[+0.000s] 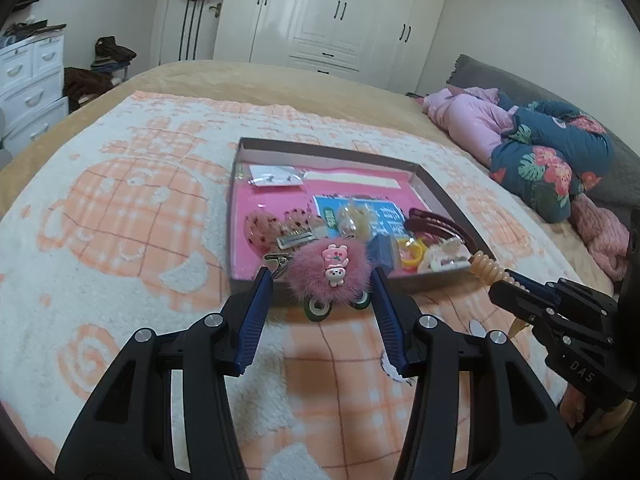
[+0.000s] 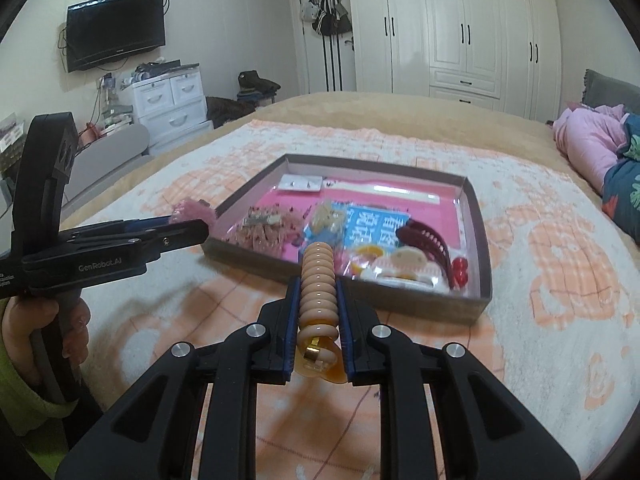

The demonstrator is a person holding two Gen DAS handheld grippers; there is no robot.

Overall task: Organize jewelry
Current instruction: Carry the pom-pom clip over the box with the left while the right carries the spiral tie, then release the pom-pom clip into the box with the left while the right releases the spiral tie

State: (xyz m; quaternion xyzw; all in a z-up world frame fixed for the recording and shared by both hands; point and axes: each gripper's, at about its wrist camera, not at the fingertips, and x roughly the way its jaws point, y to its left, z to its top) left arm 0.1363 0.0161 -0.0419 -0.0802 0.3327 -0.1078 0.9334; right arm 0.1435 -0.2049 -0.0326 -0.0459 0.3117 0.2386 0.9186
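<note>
A shallow box (image 1: 448, 196) with a pink floor lies on the bed and holds several hair accessories; it also shows in the right wrist view (image 2: 476, 216). My left gripper (image 1: 322, 280) is shut on a fluffy pink pom-pom hair clip (image 1: 328, 272) with a cartoon bear charm, held over the box's near edge. My right gripper (image 2: 318, 284) is shut on a beige spiral hair tie (image 2: 318, 276), held just in front of the box's near wall; the tie also shows in the left wrist view (image 1: 486, 266).
An orange-and-white blanket (image 1: 120, 220) covers the bed. Two green rings (image 1: 318, 310) lie on it under the pom-pom. Folded pink and floral clothes (image 1: 540, 152) lie on the right. White wardrobes (image 2: 460, 28) and drawers (image 2: 172, 100) stand beyond the bed.
</note>
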